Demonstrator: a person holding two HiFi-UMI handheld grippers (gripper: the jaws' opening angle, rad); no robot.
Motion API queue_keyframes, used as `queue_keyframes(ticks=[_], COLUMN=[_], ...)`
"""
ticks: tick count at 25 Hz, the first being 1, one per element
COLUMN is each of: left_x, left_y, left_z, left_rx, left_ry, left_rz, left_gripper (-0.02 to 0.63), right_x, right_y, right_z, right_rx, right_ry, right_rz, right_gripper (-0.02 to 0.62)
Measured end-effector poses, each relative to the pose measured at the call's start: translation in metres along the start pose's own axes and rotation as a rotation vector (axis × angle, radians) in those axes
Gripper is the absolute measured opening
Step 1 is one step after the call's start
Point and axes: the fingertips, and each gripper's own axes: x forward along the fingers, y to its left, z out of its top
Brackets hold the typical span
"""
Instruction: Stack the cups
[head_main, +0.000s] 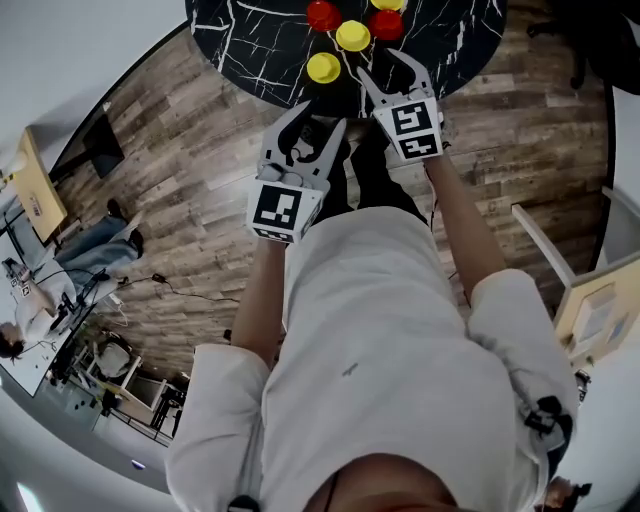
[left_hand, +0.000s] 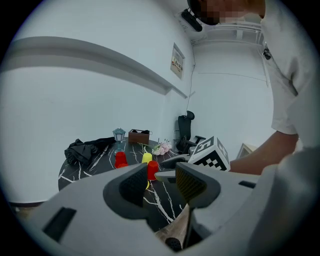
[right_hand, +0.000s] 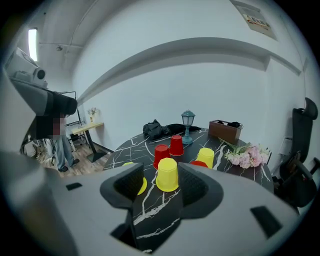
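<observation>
Several upside-down cups stand on the black marble table (head_main: 250, 40): a yellow cup (head_main: 323, 68) nearest me, another yellow cup (head_main: 352, 35), and red cups (head_main: 323, 15) (head_main: 386, 24) behind. My right gripper (head_main: 391, 68) reaches over the table's near edge, open and empty. In the right gripper view a yellow cup (right_hand: 167, 175) shows through the gap of that gripper (right_hand: 159, 187), standing just beyond the jaws, with red cups (right_hand: 161, 154) (right_hand: 176, 145) further back. My left gripper (head_main: 318, 122) hangs short of the table, over the floor, open and empty (left_hand: 162, 182).
At the table's far side stand a small blue lantern (right_hand: 188, 125), a brown box (right_hand: 225, 131), pink flowers (right_hand: 245, 157) and a black cloth (right_hand: 155, 129). A black chair (right_hand: 300, 170) stands at the right. A person (head_main: 40, 300) sits at a desk far left.
</observation>
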Motion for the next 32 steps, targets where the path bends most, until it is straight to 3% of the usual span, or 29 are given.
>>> queue_keyframes(ticks=[6, 15, 32], left_x=[0.002, 0.002, 0.0], left_y=[0.012, 0.024, 0.047], left_z=[0.004, -0.004, -0.009], left_rx=[-0.002, -0.006, -0.023], left_ry=[-0.017, 0.021, 0.05], left_rz=[0.009, 0.006, 0.028], left_gripper=[0.161, 0.161, 0.161], right_x=[0.026, 0.061, 0.099], right_y=[-0.001, -0.01, -0.017], right_z=[-0.012, -0.034, -0.038], right_rx=[-0.008, -0.021, -0.053], right_ry=[0.036, 0.105, 0.148], right_rz=[-0.016, -0.057, -0.081], right_gripper=[0.213, 0.218, 0.219])
